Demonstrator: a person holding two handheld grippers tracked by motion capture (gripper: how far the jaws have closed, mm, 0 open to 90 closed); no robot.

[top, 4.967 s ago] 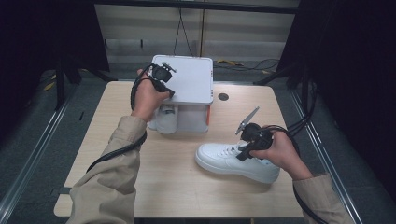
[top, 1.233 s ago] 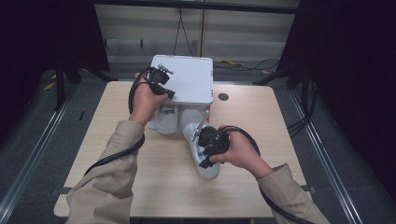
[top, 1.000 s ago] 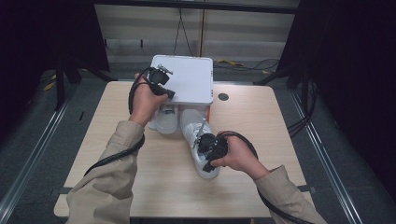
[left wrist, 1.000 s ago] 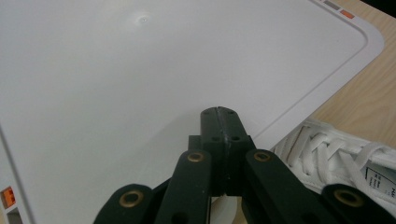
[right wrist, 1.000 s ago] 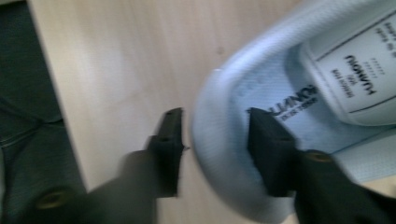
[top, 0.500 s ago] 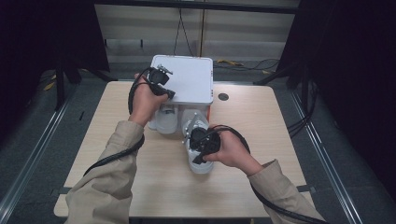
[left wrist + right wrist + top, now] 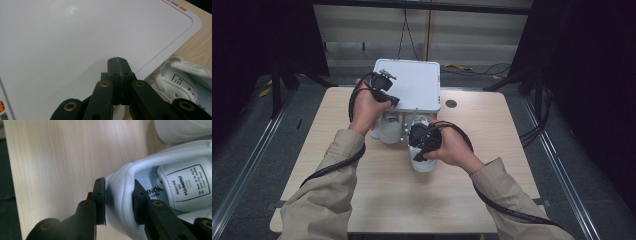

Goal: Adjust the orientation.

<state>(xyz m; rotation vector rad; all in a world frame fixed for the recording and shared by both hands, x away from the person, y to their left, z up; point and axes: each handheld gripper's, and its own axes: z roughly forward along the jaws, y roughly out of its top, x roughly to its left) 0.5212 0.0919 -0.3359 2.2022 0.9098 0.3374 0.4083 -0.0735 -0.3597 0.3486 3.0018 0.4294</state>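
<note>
High view: a person's two forearms enter from six o'clock over a pale wooden desk (image 7: 492, 130). The left claw (image 7: 387, 92) rests at the near-left corner of a white box lid (image 7: 412, 85), which lies toward twelve o'clock on the desk. In the left gripper view its two black jaws stand pressed together with no gap, clamped on the lid's edge, the flat white surface spreading from nine to two o'clock beyond them. A first white sneaker (image 7: 388, 129) sits under that raised lid, just at five o'clock of the left hand; in the left gripper view its laces and printed insole show at four o'clock beneath the rim. The right claw (image 7: 419, 142) is near the desk's centre, at five o'clock of the left claw, and holds a second white sneaker (image 7: 424, 162) by the heel. In the right gripper view one jaw lies on the outside of the heel and the other inside the collar, both pressing the padded wall between them; these jaws have just been closing on it. The second sneaker's toe points toward twelve o'clock, close beside the first sneaker, and its heel end lies toward six o'clock.
</note>
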